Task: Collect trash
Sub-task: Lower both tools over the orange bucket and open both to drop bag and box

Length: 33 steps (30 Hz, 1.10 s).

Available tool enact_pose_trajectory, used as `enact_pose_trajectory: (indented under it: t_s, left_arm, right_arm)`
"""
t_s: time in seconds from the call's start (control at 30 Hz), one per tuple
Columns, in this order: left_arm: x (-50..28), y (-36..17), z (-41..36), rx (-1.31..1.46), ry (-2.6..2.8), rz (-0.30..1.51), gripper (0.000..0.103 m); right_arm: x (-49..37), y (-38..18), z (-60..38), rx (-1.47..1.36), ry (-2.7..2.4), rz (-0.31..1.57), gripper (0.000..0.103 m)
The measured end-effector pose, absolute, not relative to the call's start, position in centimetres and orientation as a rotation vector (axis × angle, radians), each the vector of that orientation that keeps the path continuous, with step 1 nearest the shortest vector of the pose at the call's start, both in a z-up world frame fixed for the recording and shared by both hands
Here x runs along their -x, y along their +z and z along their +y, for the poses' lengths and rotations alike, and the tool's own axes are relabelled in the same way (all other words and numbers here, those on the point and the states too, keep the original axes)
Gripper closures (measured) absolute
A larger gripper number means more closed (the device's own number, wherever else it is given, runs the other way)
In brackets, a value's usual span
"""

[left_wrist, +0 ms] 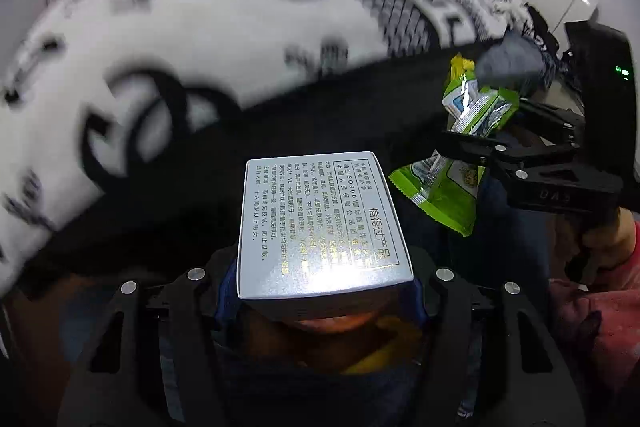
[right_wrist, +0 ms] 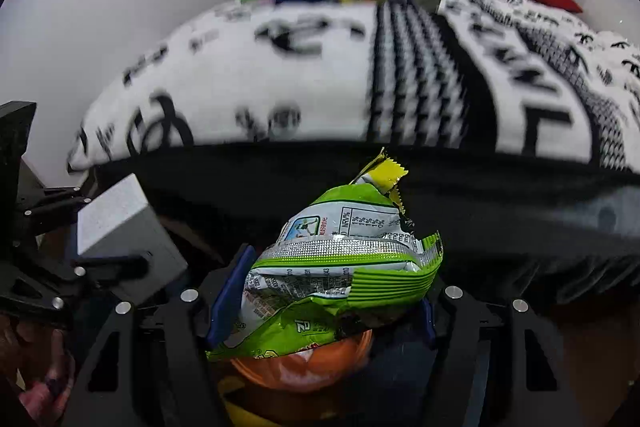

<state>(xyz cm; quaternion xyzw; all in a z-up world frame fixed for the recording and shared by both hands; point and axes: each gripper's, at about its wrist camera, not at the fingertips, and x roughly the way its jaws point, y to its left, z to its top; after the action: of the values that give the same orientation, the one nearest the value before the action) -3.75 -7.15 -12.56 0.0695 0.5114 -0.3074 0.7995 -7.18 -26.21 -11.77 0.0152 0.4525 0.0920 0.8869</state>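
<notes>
While the left gripper [left_wrist: 320,291] clamps a silver box [left_wrist: 320,223] reading "信得过产品", the right gripper [right_wrist: 320,307] pinches a green wrapper [right_wrist: 336,267] marked "NRV%".

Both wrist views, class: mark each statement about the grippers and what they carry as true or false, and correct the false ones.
1. The left gripper holds a silver box. True.
2. The right gripper is empty. False: it is shut on a green snack wrapper.
3. The box carries printed Chinese text. True.
4. The blanket behind is plain red. False: it is white with black patterns.
</notes>
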Motion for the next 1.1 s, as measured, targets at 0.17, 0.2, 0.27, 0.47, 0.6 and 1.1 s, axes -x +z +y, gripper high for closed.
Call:
enact_pose_trajectory:
  t_s: [0.17,0.2,0.27,0.47,0.6,1.1]
  left_arm:
    - [2.5,-18.3,-8.0,-0.151,-0.622,1.237,0.042]
    - [2.3,-19.3,-8.2,-0.152,-0.613,1.266,0.042]
    - [1.6,-21.7,-8.6,-0.149,-0.594,1.330,0.042]
    - [0.8,-27.2,-9.9,-0.186,-0.533,1.472,0.042]
    - [0.6,-28.9,-10.5,-0.217,-0.508,1.513,0.042]
    - [0.2,-29.4,-9.8,-0.214,-0.473,1.515,0.024]
  right_arm:
    - [6.4,-16.8,-25.3,-0.027,0.195,1.077,0.036]
    - [6.2,-17.7,-25.3,-0.028,0.190,1.103,0.036]
    - [5.6,-20.0,-25.3,-0.042,0.189,1.171,0.036]
    - [4.6,-24.6,-25.2,-0.055,0.174,1.297,0.035]
    - [4.3,-26.5,-25.1,-0.060,0.164,1.353,0.035]
    - [3.9,-25.9,-26.5,-0.154,0.132,1.344,0.016]
